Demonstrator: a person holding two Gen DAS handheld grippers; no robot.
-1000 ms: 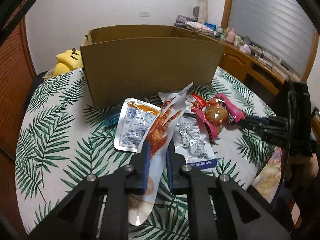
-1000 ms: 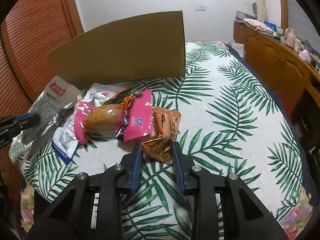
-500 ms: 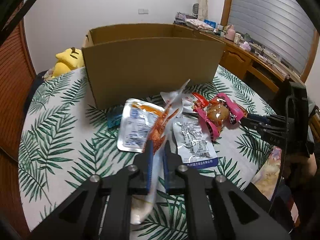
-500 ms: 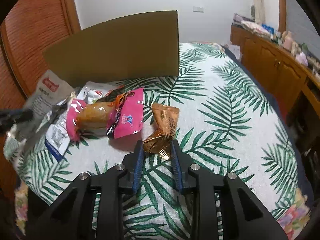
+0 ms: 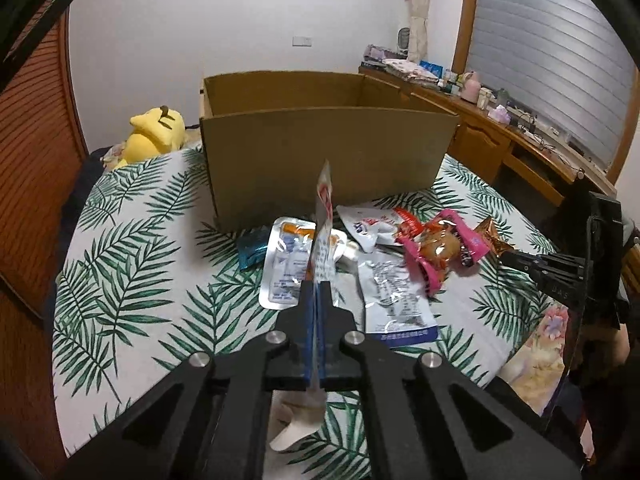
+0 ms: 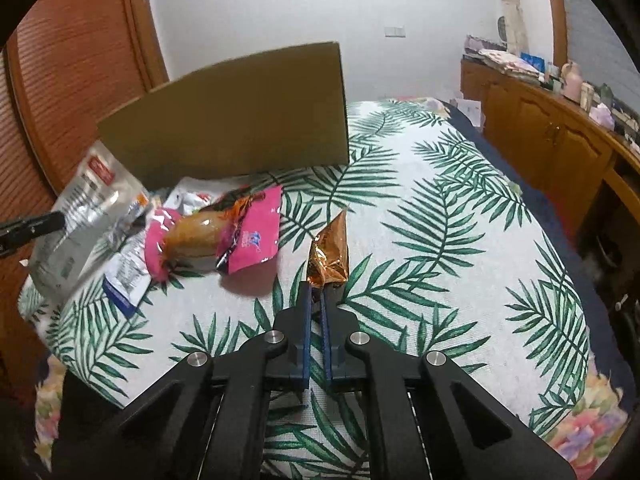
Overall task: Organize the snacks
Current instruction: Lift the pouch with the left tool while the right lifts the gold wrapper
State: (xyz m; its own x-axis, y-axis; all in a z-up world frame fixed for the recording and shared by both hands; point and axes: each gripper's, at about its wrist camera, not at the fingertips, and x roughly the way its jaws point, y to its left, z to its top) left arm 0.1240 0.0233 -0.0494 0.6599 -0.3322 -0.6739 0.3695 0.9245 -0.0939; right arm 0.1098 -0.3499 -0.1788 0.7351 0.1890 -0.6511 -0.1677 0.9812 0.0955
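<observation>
Snacks now off the cloth in both tools, where a second ago lay flat or only half raised. Left gripper (image 5: pixel 318 292) pressed together on a silver packet (image 5: pixel 323 236), turned edge-on and standing upright in the middle of the left view, with its lower end hanging below the jaws; earlier showed its broad printed face and leaned to the right. Right gripper (image 6: pixel 316 292) pinching an orange wrapper (image 6: pixel 330 254) by its lower corner, tip pointing up in the centre of the right view; earlier rested on the tablecloth (image 6: pixel 440 240) between spread jaws. Means, by judgement, that both grasps are done and the next step is to carry the two pieces to the cardboard box (image 5: pixel 320 160), open at the top in the upper middle of the left view, apparently with nothing in it as far as visible. Still left on the cloth, near the front wall of the box: a pink packet (image 5: pixel 444 246) with a brown snack inside, two more silver pouches (image 5: pixel 394 300), a red-and-white packet (image 5: pixel 372 224) and a small blue packet (image 5: pixel 252 250). Thin and soft look to the packets, shiny foil, likely to bend or slip when held only by one edge.
</observation>
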